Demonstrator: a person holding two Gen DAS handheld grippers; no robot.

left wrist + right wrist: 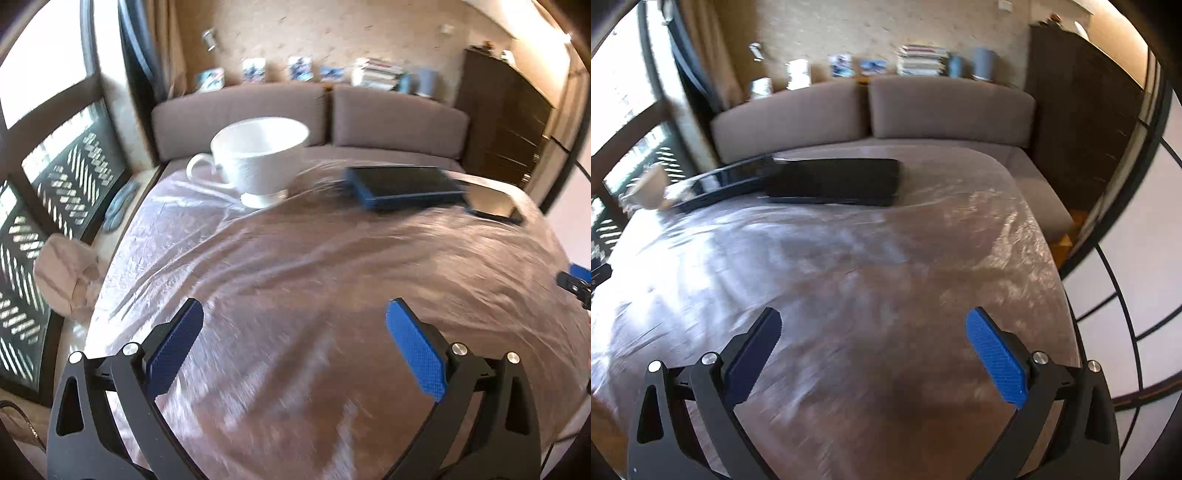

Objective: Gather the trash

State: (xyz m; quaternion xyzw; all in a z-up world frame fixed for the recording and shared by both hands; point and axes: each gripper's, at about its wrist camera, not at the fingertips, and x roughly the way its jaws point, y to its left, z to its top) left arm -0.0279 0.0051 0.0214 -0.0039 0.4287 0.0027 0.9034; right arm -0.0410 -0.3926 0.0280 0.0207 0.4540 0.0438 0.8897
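Observation:
My left gripper (295, 310) is open above a table covered by a shiny brown cloth (295, 266), and nothing is between its blue pads (413, 347). My right gripper (874, 315) is open too, over the same cloth (849, 266), and its jaws are empty. A crumpled pale beige wad (62, 273) sits off the table's left edge by the window. No loose scrap shows on the cloth near either gripper. Both views are blurred.
A white cup on a saucer (258, 155) stands at the far left of the table. A blue-edged dark case (402, 186) and a glossy flat device (495, 203) lie far right. The right wrist view shows a black case (834, 181). Behind the table is a grey sofa (945, 110), with a dark cabinet (1086, 110) to its right.

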